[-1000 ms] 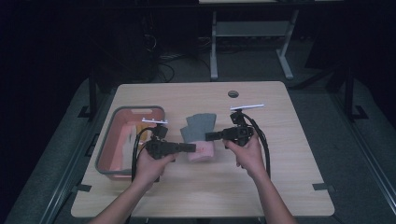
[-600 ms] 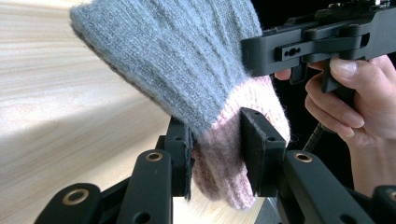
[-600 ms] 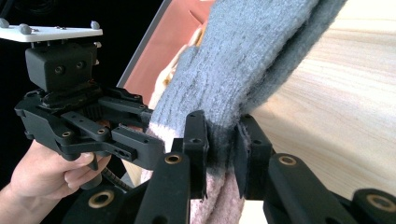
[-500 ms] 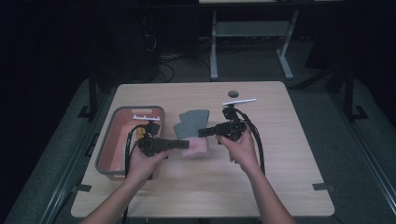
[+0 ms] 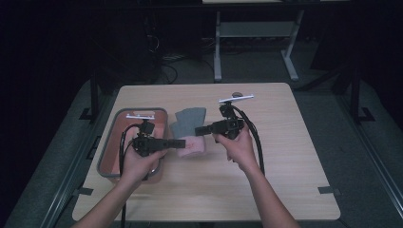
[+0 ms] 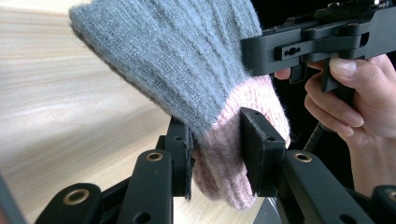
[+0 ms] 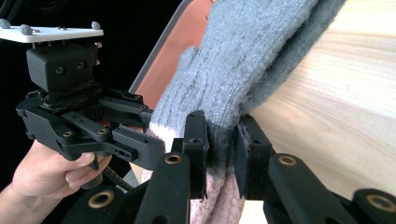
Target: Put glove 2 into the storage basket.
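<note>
We are holding a knitted glove, grey at one end and pink at the other, between our two grippers above the wooden table. In the high view its long axis is running from the pink end at about 6 o'clock to the grey end at about 12 o'clock, tipped slightly toward 11.

Our left gripper is reaching in from 9 o'clock and is pinching the pink end. In the left gripper view the pink knit is sitting squeezed between the two black pads, narrow jaws clamped on it, with the grey part rising toward 12 o'clock above them.

Our right gripper is coming in from 3 o'clock and is gripping the glove where grey meets pink. In the right gripper view the jaws are closed tight on the fabric at that seam, the grey part climbing toward 1 o'clock and the pink end hanging toward 6 o'clock.

A grey-rimmed tray with a reddish floor is lying at 9 o'clock of the glove, just beside our left hand.
</note>
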{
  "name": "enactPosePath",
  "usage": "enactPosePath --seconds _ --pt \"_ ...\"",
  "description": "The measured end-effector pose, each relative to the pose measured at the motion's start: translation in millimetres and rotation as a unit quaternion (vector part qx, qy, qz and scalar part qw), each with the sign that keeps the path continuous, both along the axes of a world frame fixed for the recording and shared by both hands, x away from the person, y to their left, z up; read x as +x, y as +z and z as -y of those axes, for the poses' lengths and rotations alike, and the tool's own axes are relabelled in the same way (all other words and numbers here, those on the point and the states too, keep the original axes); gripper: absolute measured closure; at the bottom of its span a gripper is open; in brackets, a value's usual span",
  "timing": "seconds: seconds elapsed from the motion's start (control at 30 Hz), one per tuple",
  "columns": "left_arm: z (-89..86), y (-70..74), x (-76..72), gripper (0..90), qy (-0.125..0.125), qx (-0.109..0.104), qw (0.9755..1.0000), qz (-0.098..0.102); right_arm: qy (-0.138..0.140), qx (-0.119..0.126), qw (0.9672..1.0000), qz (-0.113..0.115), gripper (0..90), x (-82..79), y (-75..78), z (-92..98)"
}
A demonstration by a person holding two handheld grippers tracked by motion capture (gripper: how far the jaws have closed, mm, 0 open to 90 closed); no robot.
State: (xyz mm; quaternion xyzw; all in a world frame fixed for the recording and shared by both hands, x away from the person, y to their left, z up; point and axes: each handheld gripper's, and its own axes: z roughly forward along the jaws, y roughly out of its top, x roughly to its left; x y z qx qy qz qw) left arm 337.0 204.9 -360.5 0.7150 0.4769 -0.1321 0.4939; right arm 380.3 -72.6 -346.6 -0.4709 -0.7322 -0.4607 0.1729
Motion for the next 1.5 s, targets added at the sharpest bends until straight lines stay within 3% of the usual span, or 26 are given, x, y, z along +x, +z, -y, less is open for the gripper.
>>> enactPosePath --seconds 0.63,1.0,1.5 --pt "-30.4 15.0 9.1 67.3 0.007 -0.005 1.0 0.002 0.01 0.012 0.9998 0.009 76.4 12.1 14.1 -27.5" --pt "-53.2 19.7 9.7 67.9 0.017 -0.006 0.9998 -0.008 0.022 0.018 0.9995 0.01 76.4 18.5 16.4 -50.8" --pt "-89.2 20.3 6.5 68.4 0.035 -0.003 0.9994 -0.008 0.041 0.028 0.9988 0.004 76.4 26.0 13.7 -86.6"
